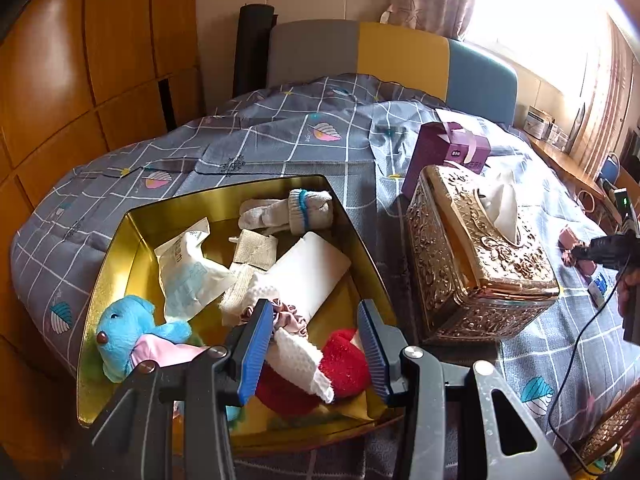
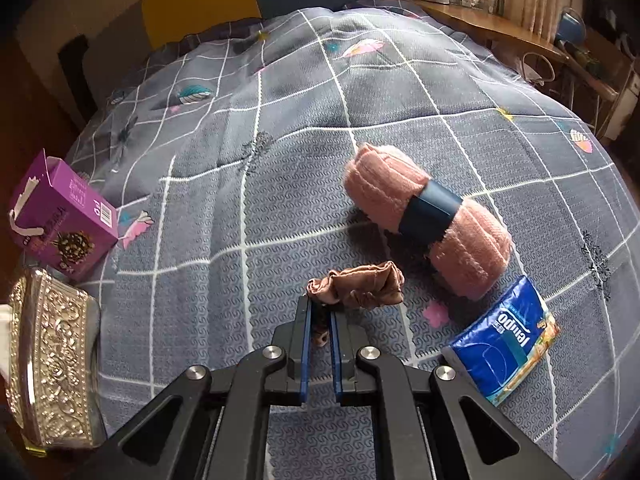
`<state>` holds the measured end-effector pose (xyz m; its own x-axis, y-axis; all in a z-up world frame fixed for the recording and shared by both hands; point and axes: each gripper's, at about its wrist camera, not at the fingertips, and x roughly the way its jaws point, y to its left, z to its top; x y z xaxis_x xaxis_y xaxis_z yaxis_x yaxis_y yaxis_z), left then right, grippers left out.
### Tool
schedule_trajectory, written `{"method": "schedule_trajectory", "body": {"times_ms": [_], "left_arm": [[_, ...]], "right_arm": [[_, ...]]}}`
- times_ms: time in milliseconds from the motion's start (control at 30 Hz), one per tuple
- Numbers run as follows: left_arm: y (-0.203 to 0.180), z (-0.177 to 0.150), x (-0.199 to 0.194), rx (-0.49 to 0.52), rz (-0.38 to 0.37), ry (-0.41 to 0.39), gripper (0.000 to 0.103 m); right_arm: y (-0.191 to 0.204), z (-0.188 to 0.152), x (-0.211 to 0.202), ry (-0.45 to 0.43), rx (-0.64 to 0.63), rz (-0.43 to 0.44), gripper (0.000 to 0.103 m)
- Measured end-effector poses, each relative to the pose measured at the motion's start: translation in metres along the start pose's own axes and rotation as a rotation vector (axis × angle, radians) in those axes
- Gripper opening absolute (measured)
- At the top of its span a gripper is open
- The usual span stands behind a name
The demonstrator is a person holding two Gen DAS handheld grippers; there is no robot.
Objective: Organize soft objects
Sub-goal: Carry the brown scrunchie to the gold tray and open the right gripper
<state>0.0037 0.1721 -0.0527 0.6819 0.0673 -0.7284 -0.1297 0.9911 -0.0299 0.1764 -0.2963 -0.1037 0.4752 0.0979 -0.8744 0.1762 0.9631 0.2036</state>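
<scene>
The right gripper (image 2: 319,312) pinches the soft, light brown scrunchie (image 2: 358,286) by its near edge, so it will likely dangle floppy beyond the fingertips.

Bedroom: quilted bed (image 2: 304,128), headboard (image 1: 396,56)

Grey white-checked quilt (image 2: 280,200), gold tin (image 1: 116,248), pink towel roll (image 2: 424,216).

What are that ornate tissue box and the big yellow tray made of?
Ornate tissue box: probably metal or metal-look plastic, with a glossy gold finish; its embossed floral relief catches bright highlights. Yellow tray: likely thin sheet metal, with a smooth gold-lacquered inside; its walls are thin, sharply folded and faintly mirror the contents.
</scene>
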Motion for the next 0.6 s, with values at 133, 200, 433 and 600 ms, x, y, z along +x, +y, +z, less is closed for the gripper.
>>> {"method": "schedule_trajectory", "body": {"times_ms": [133,200,433,600], "left_arm": [[0.003,0.001,-0.001,-0.006,-0.004,-0.004,0.044],[0.006,0.001,-0.001,-0.012,-0.002,-0.005,0.044],[0.016,0.0,0.0,-0.032,0.013,0.005,0.044],[0.02,-0.003,0.0,-0.042,0.023,0.011,0.044]], "right_arm": [[0.021,0.015,-0.009,-0.023,-0.006,0.05,0.008],[0.038,0.024,-0.015,-0.036,-0.029,0.07,0.008],[0.119,0.045,-0.039,-0.102,-0.159,0.137,0.008],[0.181,0.042,-0.059,-0.146,-0.26,0.221,0.008]]}}
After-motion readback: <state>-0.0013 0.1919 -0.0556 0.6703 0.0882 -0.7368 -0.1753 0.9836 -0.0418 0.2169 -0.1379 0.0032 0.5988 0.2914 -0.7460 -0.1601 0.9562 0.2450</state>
